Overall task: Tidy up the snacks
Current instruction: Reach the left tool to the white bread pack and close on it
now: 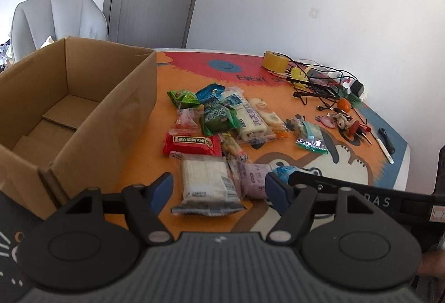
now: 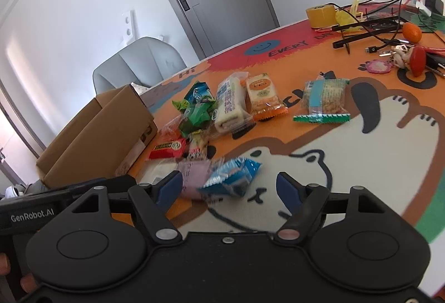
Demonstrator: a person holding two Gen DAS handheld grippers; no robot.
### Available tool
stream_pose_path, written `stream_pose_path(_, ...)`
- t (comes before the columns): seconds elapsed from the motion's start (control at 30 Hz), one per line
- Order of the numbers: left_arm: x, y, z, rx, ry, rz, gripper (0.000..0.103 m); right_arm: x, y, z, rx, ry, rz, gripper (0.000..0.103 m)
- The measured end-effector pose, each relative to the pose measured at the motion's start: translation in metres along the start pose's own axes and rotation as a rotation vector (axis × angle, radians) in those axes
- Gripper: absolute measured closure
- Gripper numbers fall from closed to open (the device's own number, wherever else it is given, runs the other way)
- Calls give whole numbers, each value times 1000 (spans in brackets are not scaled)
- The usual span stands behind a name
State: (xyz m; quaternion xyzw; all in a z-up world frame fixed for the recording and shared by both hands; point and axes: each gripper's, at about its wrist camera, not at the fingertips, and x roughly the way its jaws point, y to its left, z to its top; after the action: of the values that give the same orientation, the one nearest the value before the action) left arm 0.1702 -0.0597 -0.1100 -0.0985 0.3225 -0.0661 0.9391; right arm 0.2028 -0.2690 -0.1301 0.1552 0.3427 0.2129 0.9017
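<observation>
Left wrist view: my left hand-held gripper (image 1: 218,186) hovers with jaws apart, nothing held, astride the white wafer pack (image 1: 207,182), probably my next pick. Beyond lie the loose snacks (image 1: 219,119); the cardboard box (image 1: 69,114) stands empty to its left, ready to receive them. My right hand-held gripper (image 2: 229,187) is likewise spread, over the blue packet (image 2: 232,178) on the tabletop (image 2: 375,164).

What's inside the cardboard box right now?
No snacks show inside the cardboard box: only its bare brown floor with folded bottom flaps. The near wall hides the closest strip of floor, so anything lying right against it cannot be seen.
</observation>
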Motion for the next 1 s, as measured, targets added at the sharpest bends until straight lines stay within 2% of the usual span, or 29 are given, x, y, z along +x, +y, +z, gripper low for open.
stream_pose_path(0.2,18,4,1,-12,24,7,31,16,-8,1,14,26,-3,43)
stream_pose_path(0.27,23,6,1,-23,34,9,31,16,-9,1,10,22,-8,50)
stream_pose_path(0.33,28,6,0,-24,41,15,31,17,-10,1,-1,30,-9,65)
stream_pose_path(0.37,31,7,0,-26,43,20,31,18,-12,1,5,29,-7,69)
stream_pose_path(0.53,42,10,-4,-37,65,34,32,17,-20,1,30,20,1,78)
stream_pose_path(0.6,43,10,-7,-30,59,39,35,15,-22,0,39,14,8,81)
stream_pose_path(0.7,43,8,-8,-10,61,41,49,12,-23,-1,46,8,13,83)
stream_pose_path(1.0,32,5,-12,-15,58,22,58,-1,-20,-4,50,-8,28,86)
